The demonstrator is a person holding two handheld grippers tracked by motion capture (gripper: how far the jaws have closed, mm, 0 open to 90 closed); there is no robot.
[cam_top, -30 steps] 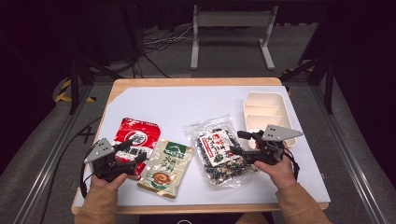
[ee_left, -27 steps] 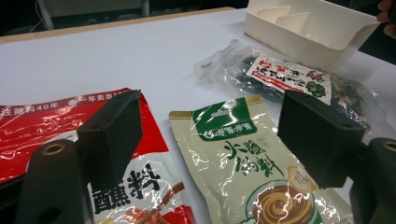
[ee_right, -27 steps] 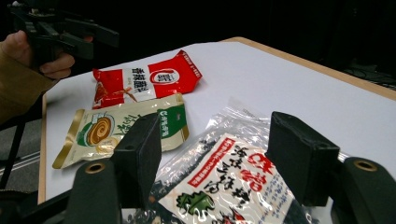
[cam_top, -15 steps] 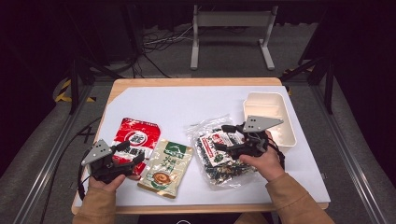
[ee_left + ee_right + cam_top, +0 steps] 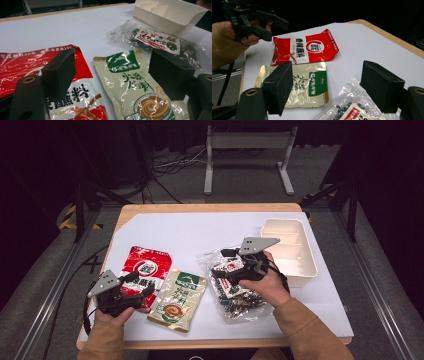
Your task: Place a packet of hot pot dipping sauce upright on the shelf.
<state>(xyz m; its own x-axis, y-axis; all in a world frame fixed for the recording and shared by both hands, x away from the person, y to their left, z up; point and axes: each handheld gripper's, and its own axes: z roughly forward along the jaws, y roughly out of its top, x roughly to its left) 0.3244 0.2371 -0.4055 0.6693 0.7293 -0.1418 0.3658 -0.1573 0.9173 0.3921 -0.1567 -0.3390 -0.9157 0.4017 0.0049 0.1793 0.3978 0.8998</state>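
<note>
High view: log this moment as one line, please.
right gripper: open, jaws just opened, over clear bag, nothing held | left gripper: open, over red pouch | green pouch: flat between | tray: empty

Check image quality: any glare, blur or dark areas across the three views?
High view: soft overall, white table bright, surroundings nearly black. Left gripper view: glare streaks on the red packet and the green-and-cream packet; near jaws blurred. Right gripper view: clear packet glints, background black, the left gripper sharp.
</note>
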